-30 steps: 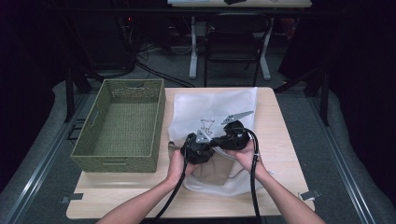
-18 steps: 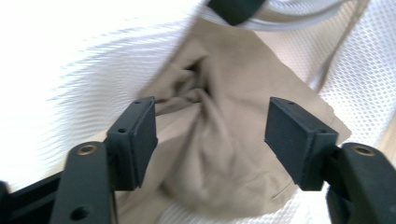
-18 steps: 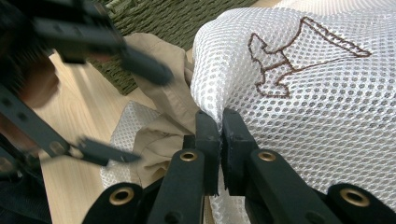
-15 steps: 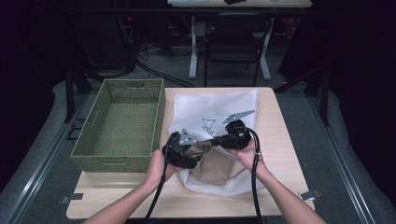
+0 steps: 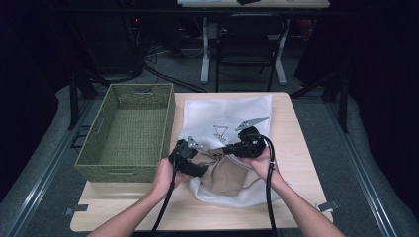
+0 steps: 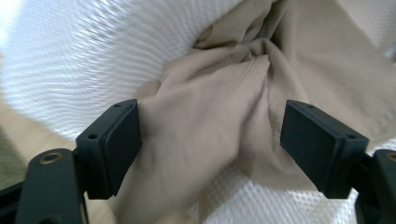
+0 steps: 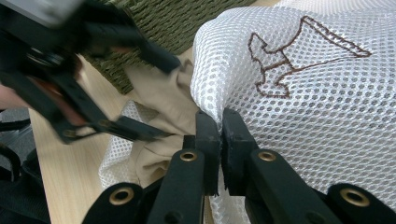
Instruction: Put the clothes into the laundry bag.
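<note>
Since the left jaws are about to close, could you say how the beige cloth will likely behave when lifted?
The beige cloth is bunched in soft folds, so it will probably drape limply. It looks thin, likely light. Partly inside the mesh bag, it may drag the mesh.

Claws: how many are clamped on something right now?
1. The right claw is shut on the white mesh bag edge. The left claw is open around the tan cloth.

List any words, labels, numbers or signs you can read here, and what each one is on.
No readable words or numbers anywhere.
white mesh bag: one brown stitched outline emblem, a sign without letters; in the high view it looks like a downward triangle.
green woven basket and tan cloth: no markings.
</note>
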